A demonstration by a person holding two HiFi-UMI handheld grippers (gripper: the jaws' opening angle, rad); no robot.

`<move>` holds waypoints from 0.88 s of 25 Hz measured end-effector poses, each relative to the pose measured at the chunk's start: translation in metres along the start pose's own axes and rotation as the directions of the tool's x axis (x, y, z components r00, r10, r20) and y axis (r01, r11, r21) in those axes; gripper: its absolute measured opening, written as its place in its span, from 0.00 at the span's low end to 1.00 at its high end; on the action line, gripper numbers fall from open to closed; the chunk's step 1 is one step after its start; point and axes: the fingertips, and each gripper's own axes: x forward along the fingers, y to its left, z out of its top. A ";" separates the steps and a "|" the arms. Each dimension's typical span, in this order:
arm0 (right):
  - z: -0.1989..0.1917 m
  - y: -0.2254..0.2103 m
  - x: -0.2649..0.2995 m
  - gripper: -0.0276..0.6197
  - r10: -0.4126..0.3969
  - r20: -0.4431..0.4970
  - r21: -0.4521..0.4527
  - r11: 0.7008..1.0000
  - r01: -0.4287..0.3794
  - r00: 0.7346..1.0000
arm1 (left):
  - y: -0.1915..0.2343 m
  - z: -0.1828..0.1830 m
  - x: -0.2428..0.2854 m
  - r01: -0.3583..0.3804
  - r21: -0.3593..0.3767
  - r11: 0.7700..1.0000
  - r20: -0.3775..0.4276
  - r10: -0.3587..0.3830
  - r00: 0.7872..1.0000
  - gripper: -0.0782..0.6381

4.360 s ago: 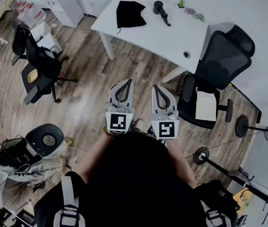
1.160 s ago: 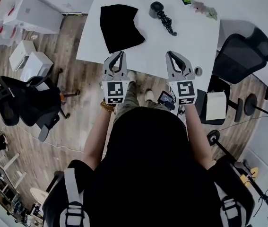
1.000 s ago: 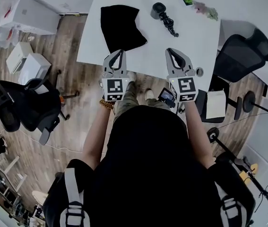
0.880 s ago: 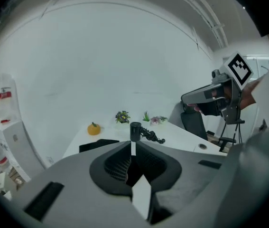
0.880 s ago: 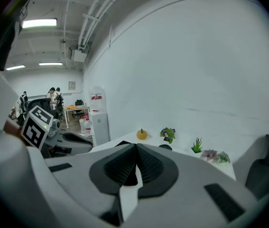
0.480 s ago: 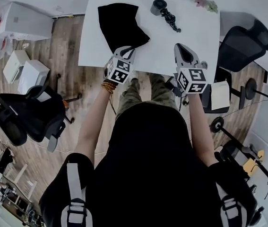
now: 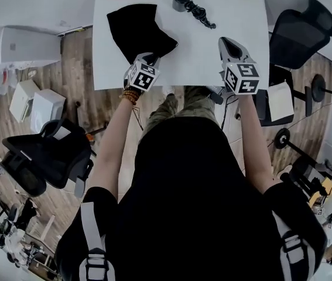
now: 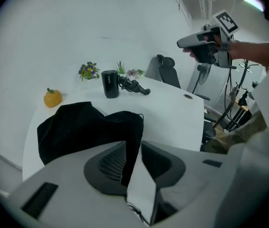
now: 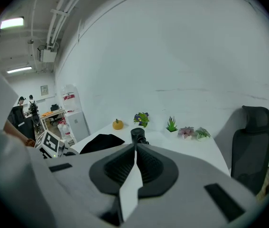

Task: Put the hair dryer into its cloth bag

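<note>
Your left gripper (image 7: 147, 57) has just been parting its jaws. They stand a crack apart, with the near corner of the one black, crumpled cloth bag (image 7: 135, 29) showing in the gap, unpinched, by the table's (image 7: 212, 60) left edge. Your right gripper (image 7: 225, 41) is pressed together and empty, over the near right. The one black hair dryer (image 7: 182, 0), its cord bunched beside it, stands at the far edge.

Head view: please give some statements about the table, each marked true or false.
1. The black cloth bag lies on the white table. True.
2. The black hair dryer is inside the bag. False: it rests on the table, apart from the bag.
3. The right hand-held gripper holds the hair dryer. False: its jaws are together, with nothing between them.
4. A small round orange object sits on the table beyond the bag. True.
</note>
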 end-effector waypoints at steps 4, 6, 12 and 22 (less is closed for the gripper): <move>-0.007 -0.005 -0.004 0.09 -0.007 -0.018 0.001 1.000 0.007 1.000 | -0.006 -0.017 0.019 0.022 -0.004 1.000 -0.078 -0.022 0.997 0.30; -0.012 -0.003 -0.004 0.09 0.001 -0.037 -0.006 1.000 -0.001 0.999 | -0.007 -0.027 0.025 0.009 -0.022 1.000 -0.112 -0.011 0.994 0.29; -0.014 0.012 0.011 0.09 0.064 -0.067 -0.020 0.998 -0.065 0.996 | 0.007 -0.036 0.030 -0.060 -0.083 0.995 -0.161 0.046 0.986 0.18; -0.058 0.084 0.054 0.09 0.240 -0.170 -0.097 0.961 -0.258 0.956 | -0.008 0.021 -0.018 -0.008 -0.110 0.994 0.027 0.011 1.000 0.15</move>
